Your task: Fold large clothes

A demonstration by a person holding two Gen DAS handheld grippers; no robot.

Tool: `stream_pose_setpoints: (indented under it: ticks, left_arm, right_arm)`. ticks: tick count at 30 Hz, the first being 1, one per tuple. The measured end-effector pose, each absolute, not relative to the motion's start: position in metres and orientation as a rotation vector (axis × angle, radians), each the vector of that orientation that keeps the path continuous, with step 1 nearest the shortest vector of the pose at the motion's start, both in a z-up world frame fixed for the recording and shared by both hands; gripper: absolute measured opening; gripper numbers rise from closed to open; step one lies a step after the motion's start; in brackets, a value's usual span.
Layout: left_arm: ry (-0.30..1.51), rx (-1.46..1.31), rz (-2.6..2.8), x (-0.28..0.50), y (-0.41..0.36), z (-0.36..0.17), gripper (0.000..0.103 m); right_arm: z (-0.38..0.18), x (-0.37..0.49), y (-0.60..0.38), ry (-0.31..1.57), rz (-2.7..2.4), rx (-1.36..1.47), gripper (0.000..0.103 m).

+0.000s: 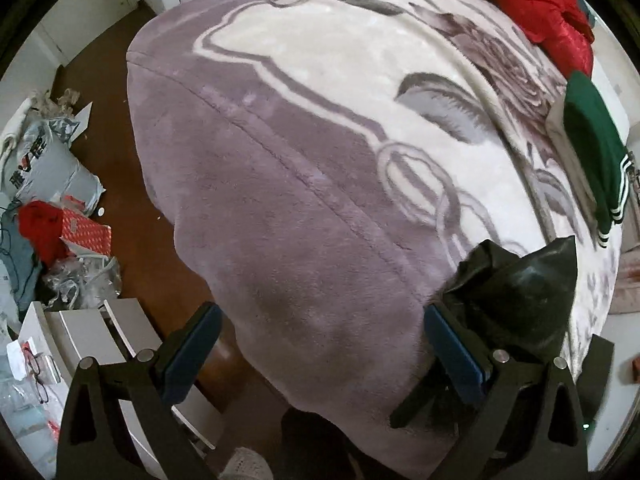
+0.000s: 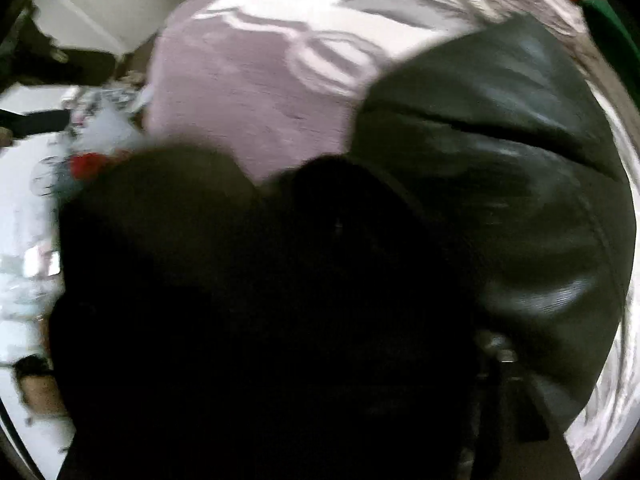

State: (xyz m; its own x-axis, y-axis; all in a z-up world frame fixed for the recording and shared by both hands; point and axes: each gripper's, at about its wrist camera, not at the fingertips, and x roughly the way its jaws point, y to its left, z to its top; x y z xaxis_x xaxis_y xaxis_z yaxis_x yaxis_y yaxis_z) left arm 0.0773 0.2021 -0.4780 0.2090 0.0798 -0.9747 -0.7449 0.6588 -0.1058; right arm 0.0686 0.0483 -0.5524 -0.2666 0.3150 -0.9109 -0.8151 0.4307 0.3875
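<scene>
A black leather-like garment [image 1: 516, 292] lies bunched on the bed's purple and white blanket [image 1: 304, 208], just beyond the right finger of my left gripper [image 1: 320, 344]. That gripper stands wide open above the blanket near the bed's edge, with only blanket between its blue pads [image 1: 452, 344]. In the blurred right wrist view the same black garment [image 2: 500, 160] fills the right side, and dark cloth [image 2: 260, 300] close to the lens covers the lower half. My right gripper is hidden behind it; only a small metal part of its frame [image 2: 504, 354] shows.
A green garment with white stripes [image 1: 596, 152] and a red garment [image 1: 540, 4] lie along the bed's far right. On the brown floor [image 1: 132, 184] to the left sit grey bags [image 1: 52, 160], a red box [image 1: 84, 236] and white furniture [image 1: 100, 332].
</scene>
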Motion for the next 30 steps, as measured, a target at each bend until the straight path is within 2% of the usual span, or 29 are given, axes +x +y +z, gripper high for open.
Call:
stream_pose_setpoints:
  ticks: [4,8,11,14,15,16,18,24,29,30]
  left_arm:
    - [1.197,-0.675,0.575,0.095,0.193,-0.464,0.103]
    - [1.16,-0.675,0.491,0.124,0.174,-0.452,0.103]
    - [1.162,-0.656,0.426,0.147,0.153,-0.456,0.103]
    - [1.176,-0.642,0.392,0.16,0.135,-0.469,0.103]
    - [1.19,-0.643,0.39,0.164,0.131,-0.477,0.103]
    - [1.213,-0.648,0.383,0.167,0.127,-0.486,0.103]
    - [1.242,-0.647,0.371,0.174,0.121,-0.503,0.103]
    - [1.337,-0.56,0.364,0.181,0.101,-0.536,0.103]
    - [1.403,-0.556,0.387,0.178,0.091,-0.547,0.103]
    - [1.385,-0.559,0.383,0.18,0.09,-0.541,0.103]
  right_arm:
    - [-0.508,0.082,0.019,1.613,1.281,-0.279,0.082]
    - [-0.468,0.135,-0.019,1.804,1.417,0.106,0.082]
    - [-0.446,0.163,-0.054,1.781,1.384,0.211,0.085]
    - [-0.463,0.198,-0.082,1.795,1.042,0.183,0.085]
    - [-0.482,0.214,-0.087,1.796,0.927,0.177,0.079]
    - [-0.498,0.227,-0.084,1.785,0.88,0.191,0.054]
    - [-0.525,0.24,-0.068,1.786,0.842,0.165,0.031]
    - [-0.561,0.236,0.01,1.809,0.857,-0.164,0.031]
    - [-0.559,0.264,0.005,1.89,0.877,-0.121,0.031]
    - [-0.549,0.275,-0.011,1.9,0.927,-0.039,0.038]
